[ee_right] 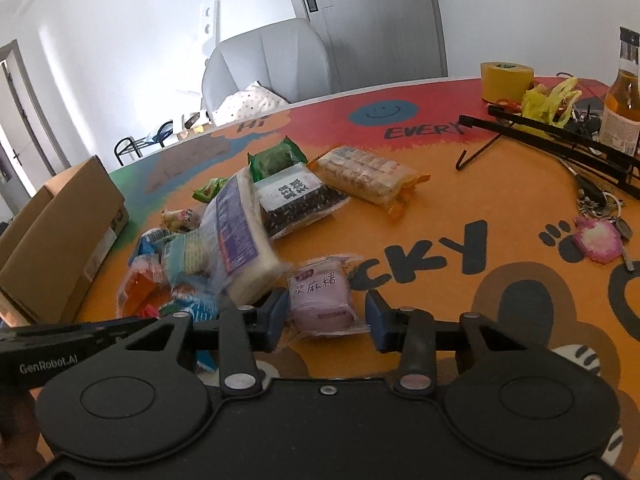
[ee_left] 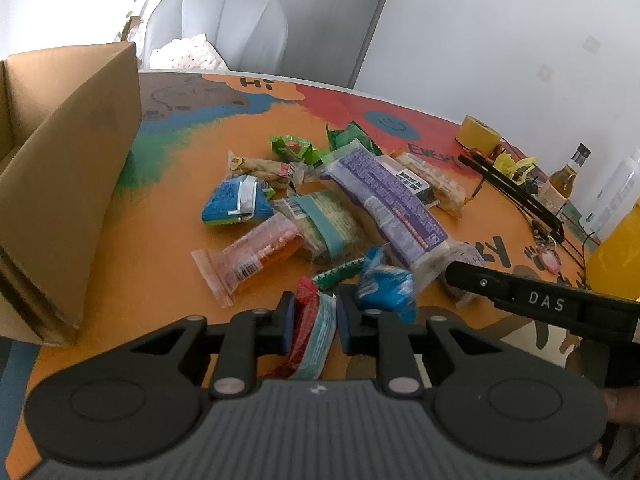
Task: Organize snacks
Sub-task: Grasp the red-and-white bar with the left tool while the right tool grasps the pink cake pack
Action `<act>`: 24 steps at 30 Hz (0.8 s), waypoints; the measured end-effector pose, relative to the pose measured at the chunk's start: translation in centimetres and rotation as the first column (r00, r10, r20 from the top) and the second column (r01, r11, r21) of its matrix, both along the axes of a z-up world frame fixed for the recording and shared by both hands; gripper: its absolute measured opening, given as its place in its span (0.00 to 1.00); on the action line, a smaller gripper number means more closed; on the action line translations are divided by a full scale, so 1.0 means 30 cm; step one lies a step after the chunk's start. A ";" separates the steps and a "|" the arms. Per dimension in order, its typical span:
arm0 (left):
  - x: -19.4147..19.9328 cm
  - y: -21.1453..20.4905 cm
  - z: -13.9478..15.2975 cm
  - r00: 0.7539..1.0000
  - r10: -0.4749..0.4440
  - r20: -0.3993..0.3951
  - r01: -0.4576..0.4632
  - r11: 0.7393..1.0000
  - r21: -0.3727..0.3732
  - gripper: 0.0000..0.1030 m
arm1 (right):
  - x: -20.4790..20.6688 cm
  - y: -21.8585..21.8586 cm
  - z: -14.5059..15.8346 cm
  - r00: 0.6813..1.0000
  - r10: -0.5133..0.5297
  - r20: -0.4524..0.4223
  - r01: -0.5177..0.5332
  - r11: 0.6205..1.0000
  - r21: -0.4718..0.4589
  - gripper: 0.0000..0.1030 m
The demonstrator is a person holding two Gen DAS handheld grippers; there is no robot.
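Observation:
A heap of snack packets lies mid-table: a long purple pack (ee_left: 392,208) (ee_right: 240,232), an orange jelly pack (ee_left: 256,260), a blue packet (ee_left: 236,204), green packets (ee_left: 292,146) and a biscuit pack (ee_right: 368,178). My left gripper (ee_left: 316,322) is shut on a red and pale teal packet (ee_left: 314,332) at the heap's near edge. My right gripper (ee_right: 327,322) straddles a purple mochi packet (ee_right: 324,300) lying on the table, its pads meeting the wrapper's sides. One of the right gripper's fingers (ee_left: 520,294) shows in the left wrist view. An open cardboard box (ee_left: 60,180) (ee_right: 60,240) stands at the left.
At the table's right side stand a yellow tape roll (ee_right: 506,80), a black wire rack (ee_right: 560,140), a glass bottle (ee_right: 624,96) and keys with a pink fob (ee_right: 598,240). A grey chair (ee_right: 272,64) stands behind the table's far edge.

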State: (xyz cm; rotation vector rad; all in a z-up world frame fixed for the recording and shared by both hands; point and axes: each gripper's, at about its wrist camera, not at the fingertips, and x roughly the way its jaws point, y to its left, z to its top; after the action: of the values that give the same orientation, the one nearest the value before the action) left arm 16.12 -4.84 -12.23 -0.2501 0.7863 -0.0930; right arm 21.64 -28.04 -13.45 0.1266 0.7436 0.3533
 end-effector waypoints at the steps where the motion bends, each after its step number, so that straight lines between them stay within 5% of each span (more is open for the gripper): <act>1: -0.003 0.000 -0.001 1.000 0.000 0.000 0.000 1.000 0.001 0.20 | -0.005 -0.003 0.001 1.000 0.001 -0.003 -0.001 1.000 0.000 0.39; 8: -0.014 -0.008 0.002 1.000 -0.012 -0.005 0.012 1.000 0.013 0.21 | -0.035 -0.008 0.014 0.999 0.012 -0.042 -0.014 0.999 -0.034 0.39; 15: -0.019 -0.050 -0.001 0.999 -0.043 0.004 0.043 0.995 0.088 0.29 | -0.046 0.021 0.013 0.999 0.011 -0.030 -0.013 0.997 -0.071 0.54; 21: -0.043 -0.038 0.003 0.999 -0.034 -0.005 0.034 0.994 0.108 0.34 | -0.049 0.057 0.003 1.000 0.019 0.002 -0.019 0.993 -0.120 0.57; 24: -0.057 -0.038 -0.001 0.999 -0.038 0.002 0.038 0.992 0.121 0.34 | -0.058 0.068 0.000 1.000 0.017 0.024 -0.013 0.989 -0.151 0.41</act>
State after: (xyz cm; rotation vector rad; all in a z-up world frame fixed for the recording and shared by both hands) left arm 14.41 -5.98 -12.25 -0.1196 0.7897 -0.0814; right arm 19.90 -26.00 -13.47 -0.0259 0.7435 0.3118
